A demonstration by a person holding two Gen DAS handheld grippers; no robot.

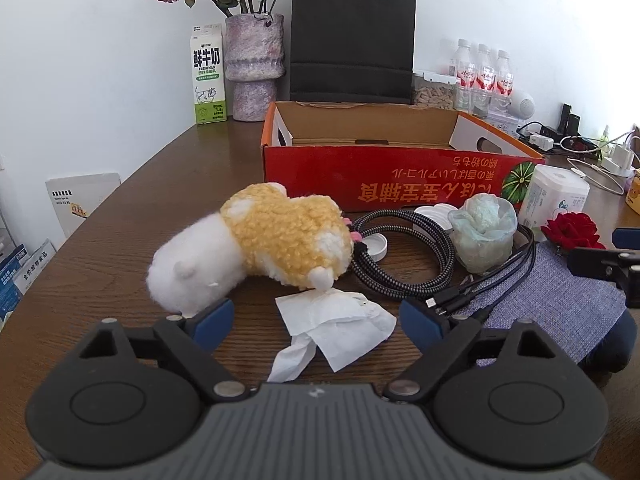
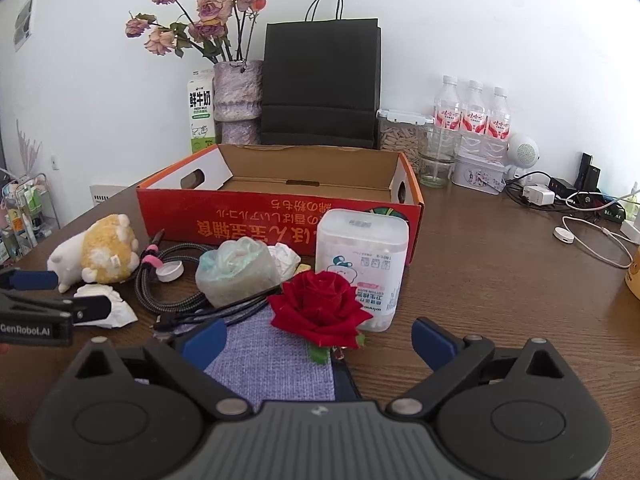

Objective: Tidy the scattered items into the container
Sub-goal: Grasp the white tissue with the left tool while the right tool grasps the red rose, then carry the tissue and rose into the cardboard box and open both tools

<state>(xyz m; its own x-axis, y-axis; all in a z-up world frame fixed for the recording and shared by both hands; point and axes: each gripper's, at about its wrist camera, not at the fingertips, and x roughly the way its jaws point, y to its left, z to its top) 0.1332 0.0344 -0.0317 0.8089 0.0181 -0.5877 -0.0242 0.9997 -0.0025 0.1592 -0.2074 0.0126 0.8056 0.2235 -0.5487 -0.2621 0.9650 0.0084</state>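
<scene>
- Left hand-held gripper [image 1: 316,316]: your jaws stand spread and hold nothing; the crumpled tissue [image 1: 336,330] lies on the table [image 1: 120,240] between the two blue pads, and the left pad sits just beside the plush toy [image 1: 256,246]. Choose one target; if it is the tissue, centre it and keep the left pad clear of the plush before you close.
- Plush toy: it lies on its side in front of the red cardboard box [image 1: 400,178]. It is soft and bulky, so pinch the narrower white end rather than the broad yellow body.
- Braided cables [image 1: 404,252]: coiled beside the plush, with loose ends trailing over the purple cloth [image 1: 560,304]. Expect them to drag neighbours if lifted by one strand.
- Red cardboard box: open-topped and apparently empty, just behind the clutter; lift each item clear of its near wall before releasing.
- Right hand-held gripper [image 2: 318,340]: jaws likewise spread and empty, with the red rose [image 2: 320,308] resting on the purple cloth between and just ahead of the pads. Grip low, near the green leaves, to spare the petals.
- Cotton-swab box [image 2: 362,264]: it stands touching the rose from behind; approach without toppling it.
</scene>
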